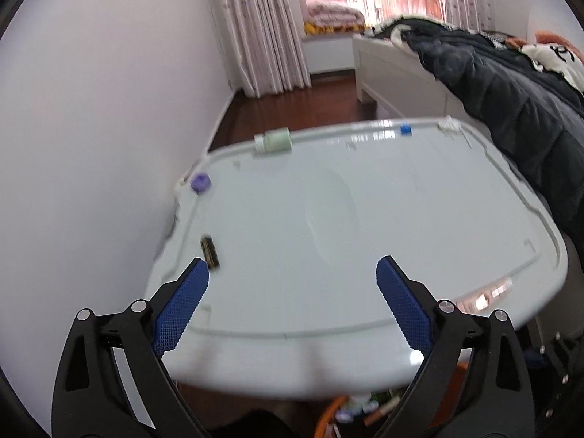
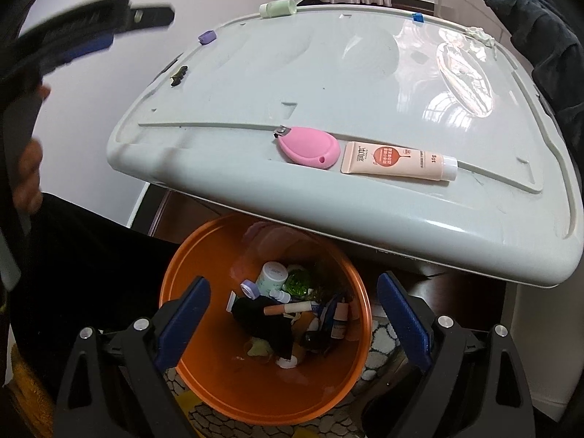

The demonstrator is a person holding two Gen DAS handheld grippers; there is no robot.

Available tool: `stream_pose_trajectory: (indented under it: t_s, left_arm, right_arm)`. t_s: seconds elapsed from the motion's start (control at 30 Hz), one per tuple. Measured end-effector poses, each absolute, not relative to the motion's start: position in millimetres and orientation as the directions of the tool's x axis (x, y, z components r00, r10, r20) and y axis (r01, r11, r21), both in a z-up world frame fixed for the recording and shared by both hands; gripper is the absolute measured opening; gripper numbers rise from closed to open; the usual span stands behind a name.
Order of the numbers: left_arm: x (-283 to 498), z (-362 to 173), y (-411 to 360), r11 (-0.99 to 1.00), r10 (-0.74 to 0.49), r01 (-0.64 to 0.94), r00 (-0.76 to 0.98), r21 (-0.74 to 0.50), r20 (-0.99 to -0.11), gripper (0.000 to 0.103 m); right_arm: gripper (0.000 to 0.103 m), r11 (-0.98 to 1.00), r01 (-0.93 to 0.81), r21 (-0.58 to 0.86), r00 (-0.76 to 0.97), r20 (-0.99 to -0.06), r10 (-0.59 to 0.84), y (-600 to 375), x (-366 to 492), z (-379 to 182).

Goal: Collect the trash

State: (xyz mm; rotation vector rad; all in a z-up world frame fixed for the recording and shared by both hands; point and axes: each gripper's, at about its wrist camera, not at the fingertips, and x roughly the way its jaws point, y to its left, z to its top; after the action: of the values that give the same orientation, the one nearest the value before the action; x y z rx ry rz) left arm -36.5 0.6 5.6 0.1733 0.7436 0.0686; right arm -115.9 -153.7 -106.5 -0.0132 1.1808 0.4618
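Note:
My left gripper (image 1: 292, 273) is open and empty above the near edge of the pale grey table (image 1: 365, 219). A small dark clip (image 1: 210, 252) lies just beyond its left fingertip. A purple cap (image 1: 200, 181), a green bottle (image 1: 273, 140), a blue cap (image 1: 405, 129) and a white scrap (image 1: 449, 125) sit along the far rim. My right gripper (image 2: 294, 292) is open and empty over the orange bin (image 2: 204, 255), which holds several discarded items. A pink oval case (image 2: 308, 149) and a peach tube (image 2: 398, 162) lie on the table's near edge (image 2: 401, 226).
A white wall (image 1: 91, 127) borders the table on the left. A bed with a dark jacket (image 1: 511, 91) stands on the right. The left gripper (image 2: 91, 33) shows at the upper left of the right wrist view. A patterned mat (image 2: 379, 350) lies under the bin.

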Motion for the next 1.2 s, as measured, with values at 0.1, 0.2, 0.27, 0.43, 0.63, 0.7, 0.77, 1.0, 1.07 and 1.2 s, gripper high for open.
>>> stream_pose_trajectory:
  t_s: [0.1,0.2,0.27,0.43,0.63,0.7,0.77,1.0,1.07,1.2]
  left_arm:
    - [-27,14,3,0.979,0.164,-0.047,0.757,0.197,-0.633,0.093]
    - [-19,22,4,0.969,0.212,-0.092,0.782,0.228,-0.586,0.093]
    - [-14,26,5,0.972,0.204,-0.092,0.790,0.218,-0.578,0.093]
    - [-2,36,5,0.975,0.199,-0.110,0.816,0.192,-0.543,0.093]
    - [6,44,-2,0.973,0.208,-0.125,0.844,0.196,-0.494,0.093]
    - [11,45,-2,0.976,0.198,-0.121,0.843,0.182,-0.500,0.093]
    - [16,47,-2,0.976,0.199,-0.125,0.844,0.180,-0.498,0.093]
    - [31,48,0,0.978,0.199,-0.136,0.838,0.159,-0.508,0.093]
    - [34,44,2,0.978,0.201,-0.142,0.831,0.153,-0.519,0.093]
    - [36,31,8,0.982,0.186,-0.139,0.812,0.125,-0.553,0.093]
  right_arm:
    - [0.091,0.906,-0.360,0.221,0.298,-0.893,0.337,-152,-115,-107]
    - [0.091,0.906,-0.369,0.207,0.303,-0.895,0.328,-149,-115,-107]
    - [0.091,0.906,-0.375,0.197,0.305,-0.896,0.322,-147,-115,-107]
    - [0.092,0.905,-0.383,0.184,0.301,-0.901,0.311,-145,-113,-111]
    - [0.092,0.904,-0.394,0.165,0.298,-0.907,0.296,-142,-112,-115]
    - [0.092,0.904,-0.396,0.163,0.298,-0.908,0.295,-142,-112,-115]
    - [0.092,0.903,-0.398,0.160,0.299,-0.908,0.293,-142,-112,-115]
    - [0.094,0.903,-0.403,0.147,0.302,-0.910,0.283,-141,-111,-116]
    - [0.094,0.904,-0.403,0.145,0.300,-0.912,0.280,-141,-110,-118]
    - [0.094,0.906,-0.397,0.148,0.295,-0.914,0.278,-141,-109,-121]
